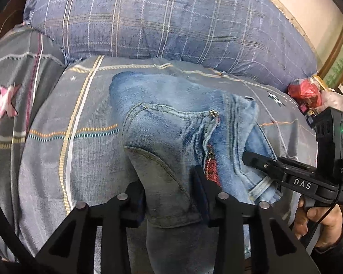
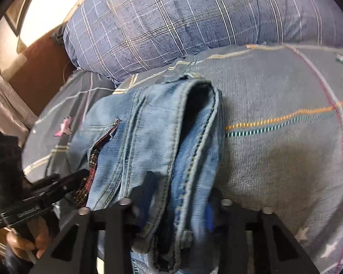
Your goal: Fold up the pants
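Faded blue jeans [image 1: 171,125], bunched and folded, lie on the quilt [image 1: 57,159].

A grey striped bed [image 1: 57,159] carries blue jeans [image 1: 171,125], a plaid pillow [image 1: 148,18].

left gripper [image 1: 173,196]: matte black, angular struts with triangular cut-outs; four round grey metal pins on top
left gripper side view [image 2: 64,182]: black bar, small white lettering, unreadable; small screw near tip
left cable [image 1: 2,223]: thick, black, curves along frame edge
left hand [image 2: 26,242]: bare skin, fingers curled; white cable by the fingers
right gripper [image 2: 173,207]: same black struts, cut-outs, four grey pins; blue patch on inner face of one finger
right gripper side view [image 1: 274,169]: black bar, white "DAS" lettering, one screw, black box with green LED
right hand [image 1: 317,223]: bare skin, dark sleeve cuff, thin black cable across it
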